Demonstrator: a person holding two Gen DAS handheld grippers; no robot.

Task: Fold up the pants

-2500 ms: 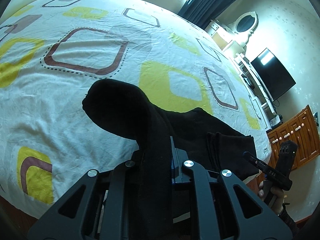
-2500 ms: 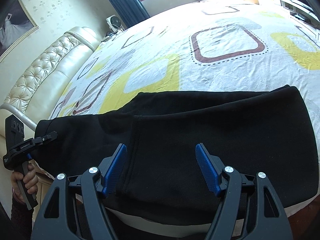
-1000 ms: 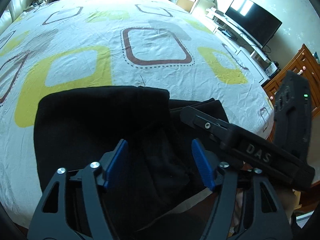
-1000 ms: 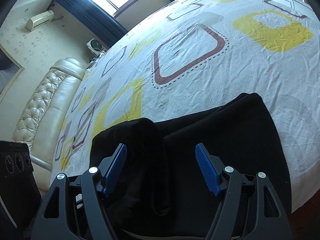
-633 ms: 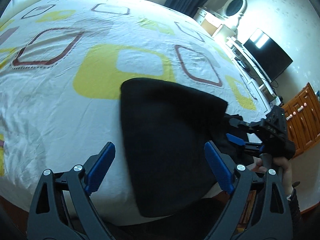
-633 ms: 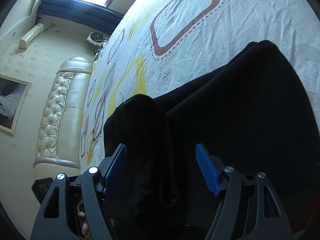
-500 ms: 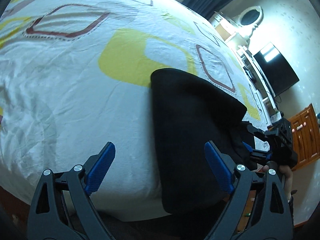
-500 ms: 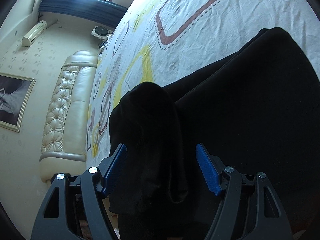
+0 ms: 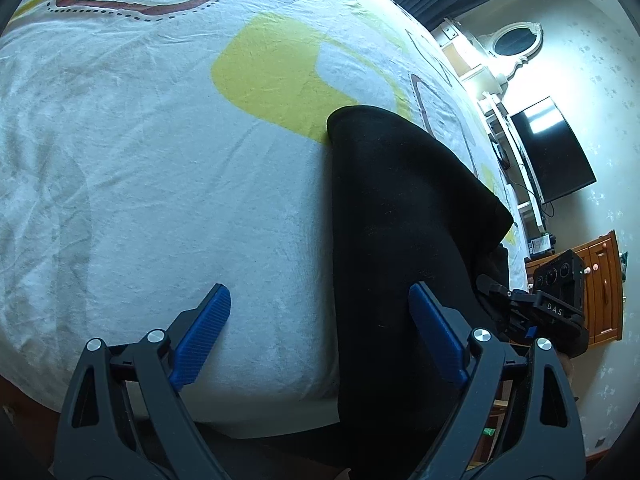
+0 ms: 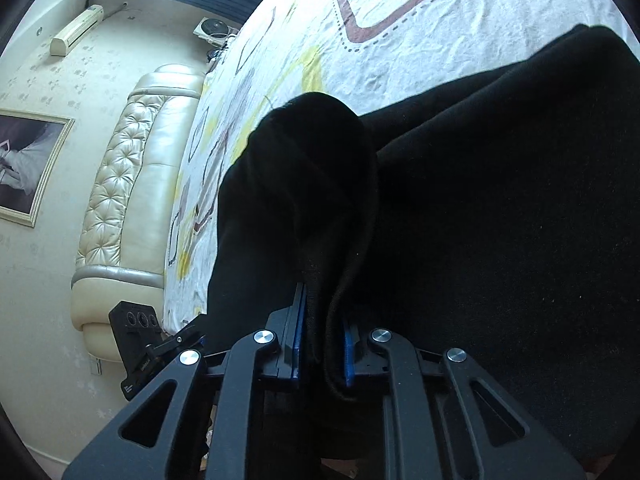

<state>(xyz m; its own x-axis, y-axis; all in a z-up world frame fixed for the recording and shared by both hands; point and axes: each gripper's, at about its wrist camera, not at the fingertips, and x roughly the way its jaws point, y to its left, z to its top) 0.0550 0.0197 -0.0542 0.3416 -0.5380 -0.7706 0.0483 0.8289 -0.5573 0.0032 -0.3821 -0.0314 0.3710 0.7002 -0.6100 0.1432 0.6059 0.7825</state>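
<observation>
The black pants (image 9: 400, 208) lie folded near the bed's front edge, with part hanging over it. In the left wrist view my left gripper (image 9: 320, 328) is open and empty, its blue pads (image 9: 204, 324) over bare sheet, the right pad at the pants' edge. The right gripper shows at the far right (image 9: 532, 312). In the right wrist view my right gripper (image 10: 322, 344) is shut on a bunched fold of the pants (image 10: 312, 184); the rest of the pants (image 10: 500, 200) spreads to the right. The left gripper (image 10: 160, 348) shows at the lower left.
The bed sheet (image 9: 140, 140) is white with yellow and brown squares. A cream tufted headboard (image 10: 120, 184) stands on the left. A TV (image 9: 552, 152), white dresser with oval mirror (image 9: 516, 40) and wooden cabinet (image 9: 600, 280) stand beyond the bed's right side.
My left gripper let go of the pants, opened and drew back to the left. My right gripper, open before, has closed on a fold of the pants.
</observation>
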